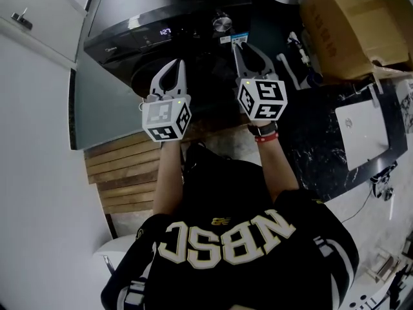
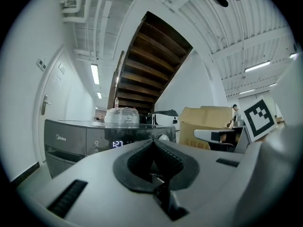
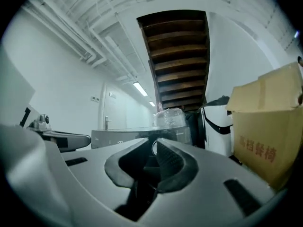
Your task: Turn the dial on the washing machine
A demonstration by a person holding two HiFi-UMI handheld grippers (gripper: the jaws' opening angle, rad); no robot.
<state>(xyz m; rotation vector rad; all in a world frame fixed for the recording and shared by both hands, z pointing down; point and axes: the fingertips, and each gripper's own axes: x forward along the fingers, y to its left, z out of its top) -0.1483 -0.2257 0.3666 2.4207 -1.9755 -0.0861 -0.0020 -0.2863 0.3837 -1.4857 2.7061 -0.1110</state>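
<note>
Two grippers level in front of the washing machine, neither on the dial

The left gripper (image 2: 152, 142) has its jaws closed tip to tip and empty. The right gripper (image 3: 153, 144) has its jaws a narrow slit apart, gripping nothing. The silver dial (image 1: 222, 23) sits on the control panel of the dark washing machine (image 1: 161, 5), right of the lit display (image 1: 165, 32), just ahead of the right gripper's tips and apart from them. A cardboard box (image 1: 342, 24) stands beside the machine.

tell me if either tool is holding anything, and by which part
Nothing is held. The left tool is shut and empty; the right tool has nothing between its jaws, and the dial is untouched.
</note>
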